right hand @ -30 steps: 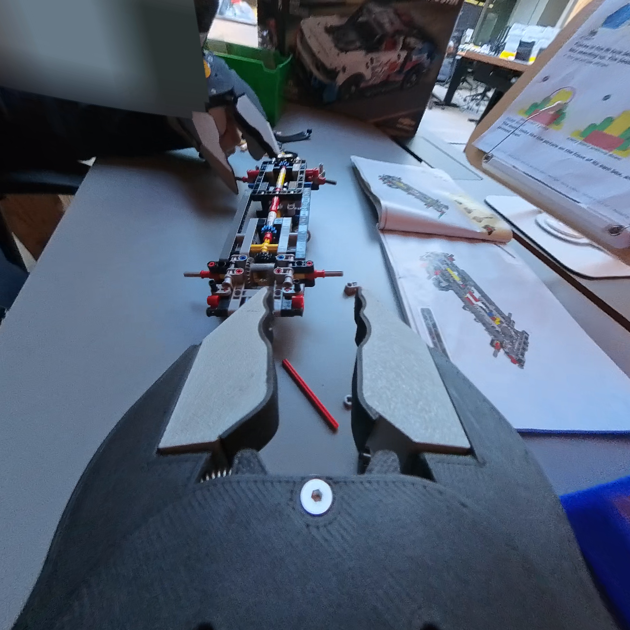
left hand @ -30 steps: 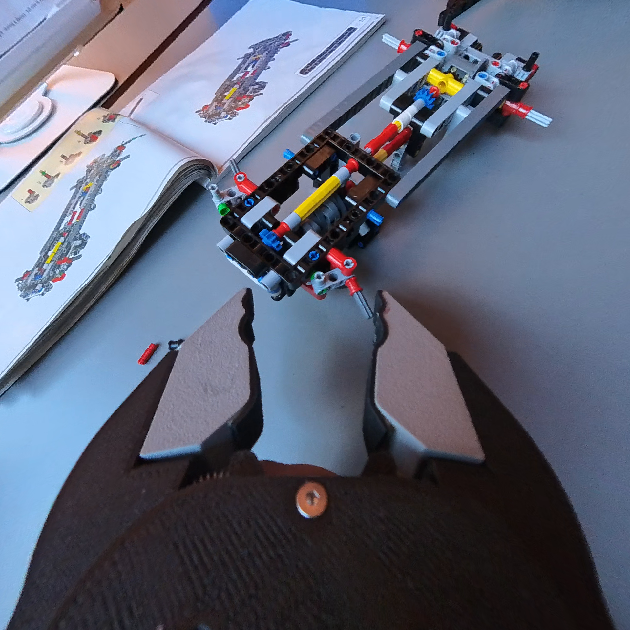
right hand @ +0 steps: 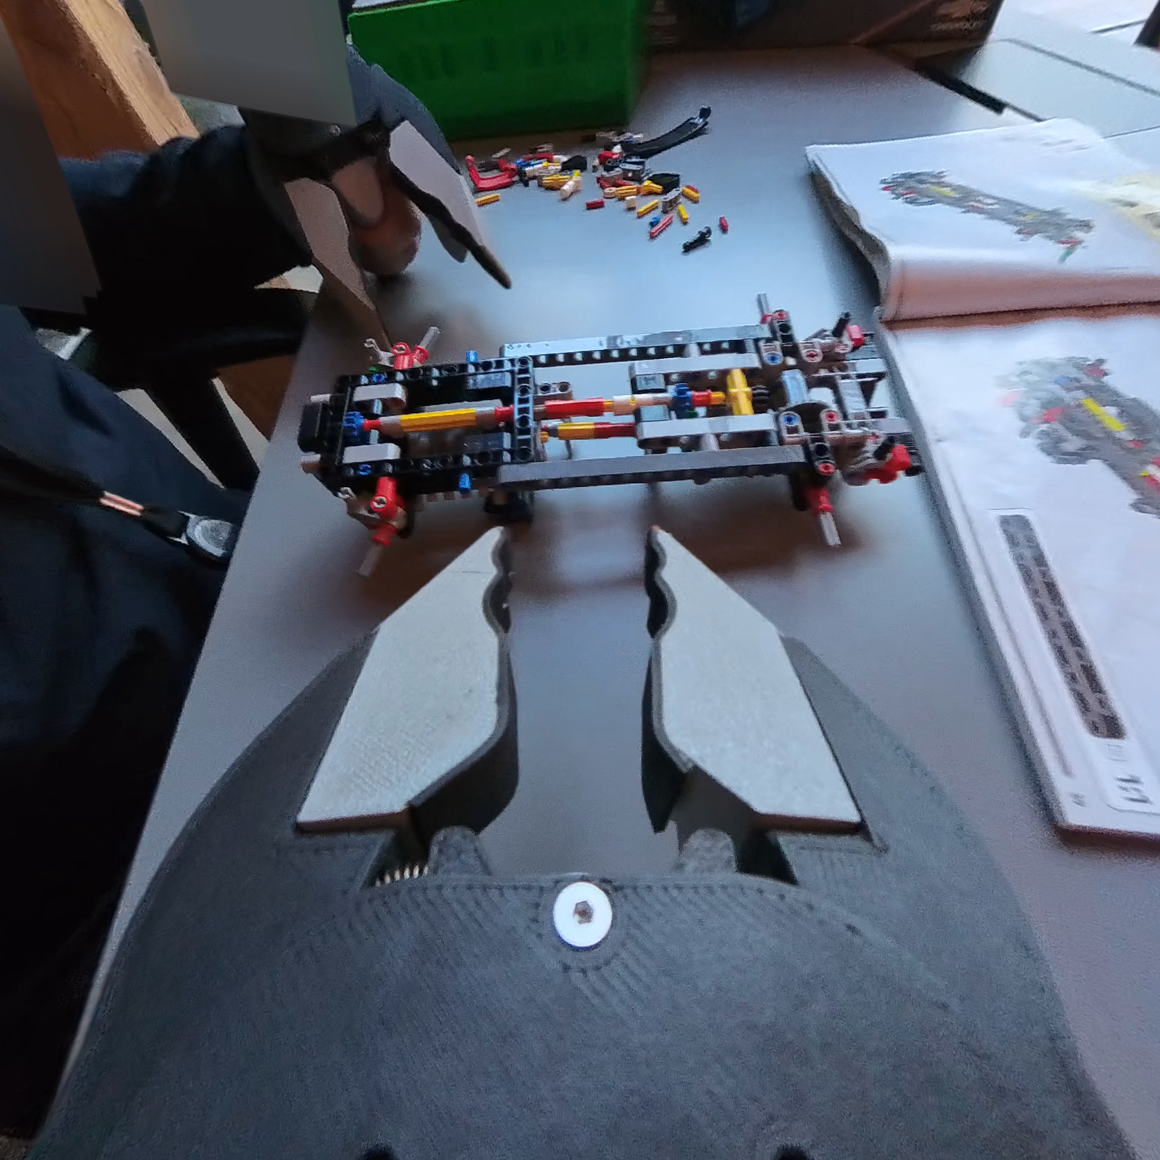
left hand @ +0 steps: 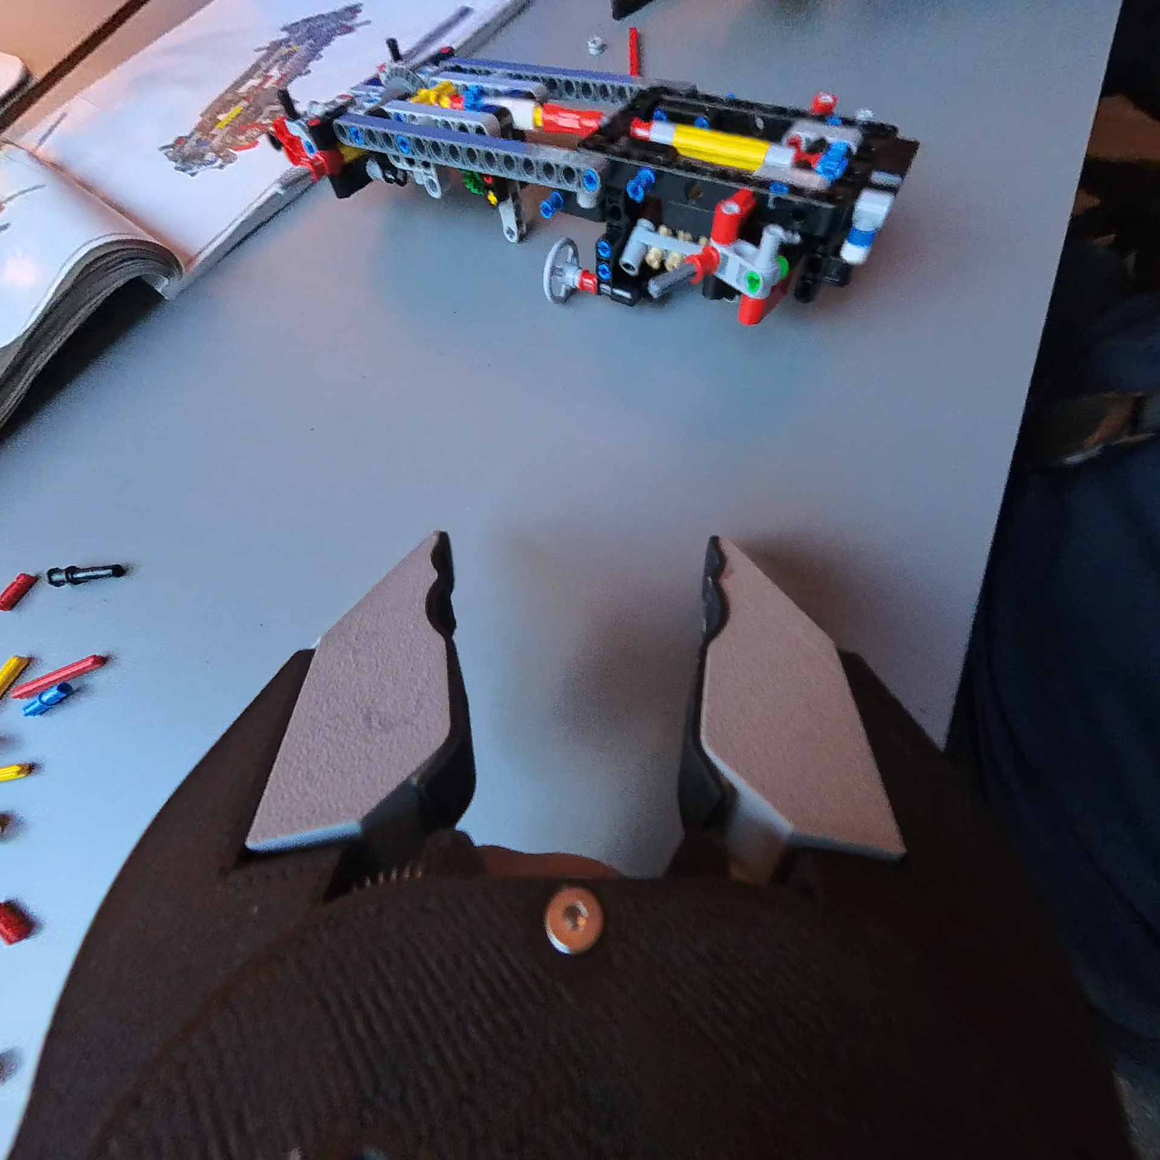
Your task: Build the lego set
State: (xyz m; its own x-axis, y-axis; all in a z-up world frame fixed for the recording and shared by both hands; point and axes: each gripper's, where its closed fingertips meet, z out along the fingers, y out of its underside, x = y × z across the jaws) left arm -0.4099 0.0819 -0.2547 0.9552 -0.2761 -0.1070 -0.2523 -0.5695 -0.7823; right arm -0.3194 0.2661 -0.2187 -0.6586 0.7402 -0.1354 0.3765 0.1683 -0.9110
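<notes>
- Left tool (left hand: pixel 576 546): fingers spread wide with only bare grey worktop (left hand: pixel 439 408) between them; nothing gripped; it hangs over the worktop well short of the brick-built chassis (left hand: pixel 628 169)
- Right tool (right hand: pixel 577 540): fingers parted by a moderate gap, nothing between the pads; the fingertips sit just in front of the chassis (right hand: pixel 602 414), near its long dark side beam, not touching it
- Chassis: lies lengthwise across the worktop; black frame at one end, grey beams at the other, yellow and red shaft down the middle; axle stubs stick out at the corners
- Open instruction booklet (right hand: pixel 1004 232): lies beside the far end of the chassis; printed pages show the model
- Loose small parts (right hand: pixel 602 182): scattered beyond the chassis, red, yellow, black and blue; a few pins (left hand: pixel 56 678) lie left of the left tool
- Green bin (right hand: pixel 502 69): stands at the back edge behind the loose parts
- Small red axle (left hand: pixel 634 41): lies beyond the chassis in the left wrist view
</notes>
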